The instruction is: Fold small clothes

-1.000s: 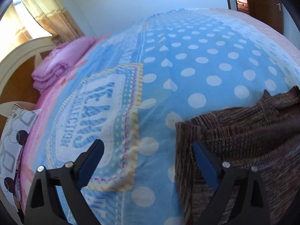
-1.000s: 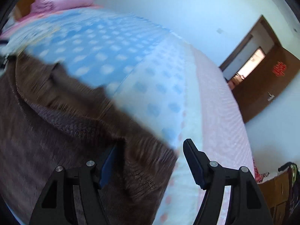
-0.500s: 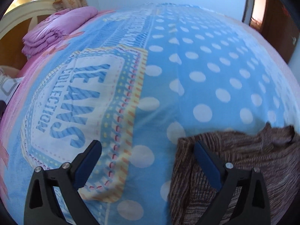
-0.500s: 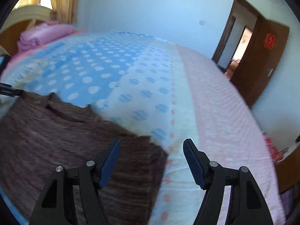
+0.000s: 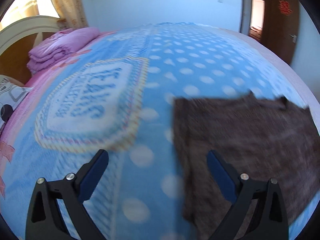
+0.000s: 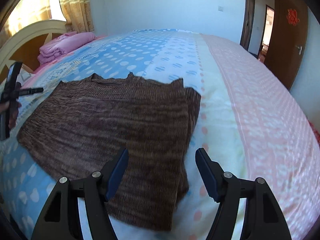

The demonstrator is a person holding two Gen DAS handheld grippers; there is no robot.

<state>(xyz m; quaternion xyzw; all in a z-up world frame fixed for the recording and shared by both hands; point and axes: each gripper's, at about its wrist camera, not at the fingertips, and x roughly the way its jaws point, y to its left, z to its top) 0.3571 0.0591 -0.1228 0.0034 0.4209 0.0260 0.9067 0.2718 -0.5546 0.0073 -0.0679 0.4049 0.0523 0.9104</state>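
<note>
A brown knitted garment (image 6: 112, 126) lies spread flat on the bed, neckline toward the far side. It also shows in the left wrist view (image 5: 244, 140), blurred. My right gripper (image 6: 161, 170) is open and empty, raised above the garment's near right edge. My left gripper (image 5: 158, 172) is open and empty, raised above the garment's left edge and the blue dotted blanket. The left gripper and the hand holding it show at the left edge of the right wrist view (image 6: 12, 98).
The bed is covered by a blue polka-dot blanket (image 6: 128, 58) with a pink strip (image 6: 250, 92) on the right. A folded pink quilt (image 5: 60, 48) lies by the headboard (image 6: 26, 38). A brown door (image 6: 288, 38) stands open at the far right.
Both grippers have lifted up and back from the garment, which now lies flat and spread on the bed. Both stay open.
</note>
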